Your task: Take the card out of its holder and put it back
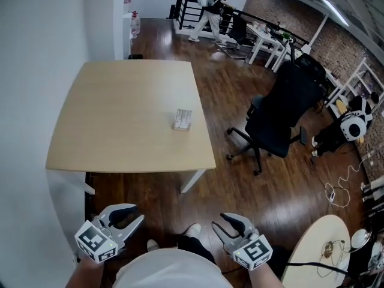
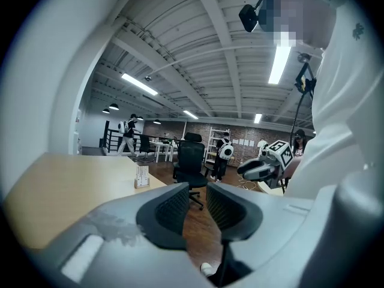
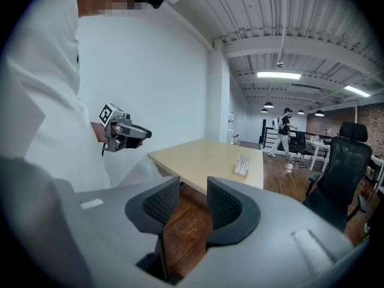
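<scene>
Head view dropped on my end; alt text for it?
A card holder stands near the right edge of a light wooden table, untouched. Both grippers sit low in the frame by the person's body, left gripper and right gripper with jaws apart and empty. A black office chair stands right of the table.

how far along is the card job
Nothing looks done: the card sits in its holder on the table. Nothing in hand: left tool and right tool are open, empty, short of the table. Left: pulling the card out and putting it back.
</scene>
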The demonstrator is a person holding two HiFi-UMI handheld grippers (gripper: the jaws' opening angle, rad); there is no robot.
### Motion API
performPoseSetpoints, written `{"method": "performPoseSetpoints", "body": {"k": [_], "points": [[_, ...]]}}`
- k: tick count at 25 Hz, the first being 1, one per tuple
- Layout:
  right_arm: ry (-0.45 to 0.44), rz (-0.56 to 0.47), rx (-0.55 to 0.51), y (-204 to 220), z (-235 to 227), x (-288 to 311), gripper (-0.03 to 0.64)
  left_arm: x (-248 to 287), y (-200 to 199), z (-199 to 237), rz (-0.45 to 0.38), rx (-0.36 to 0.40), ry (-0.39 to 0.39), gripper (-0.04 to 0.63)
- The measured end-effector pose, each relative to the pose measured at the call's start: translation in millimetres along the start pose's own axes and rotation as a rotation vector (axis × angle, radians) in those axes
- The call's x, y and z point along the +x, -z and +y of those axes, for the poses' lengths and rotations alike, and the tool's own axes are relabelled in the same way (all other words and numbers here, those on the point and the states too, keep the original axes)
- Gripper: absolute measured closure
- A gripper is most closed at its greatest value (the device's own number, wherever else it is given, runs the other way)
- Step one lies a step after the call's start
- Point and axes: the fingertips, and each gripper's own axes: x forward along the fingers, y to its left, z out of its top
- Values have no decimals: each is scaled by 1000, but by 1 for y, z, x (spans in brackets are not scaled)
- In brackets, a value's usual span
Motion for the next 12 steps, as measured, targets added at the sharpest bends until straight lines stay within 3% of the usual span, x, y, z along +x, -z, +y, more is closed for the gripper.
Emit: {"method": "performPoseSetpoints", "body": {"k": [12], "points": [[-64,-11,-34,-5,20,10,479,-28,13,-11,1,-14,-58,497]]}}
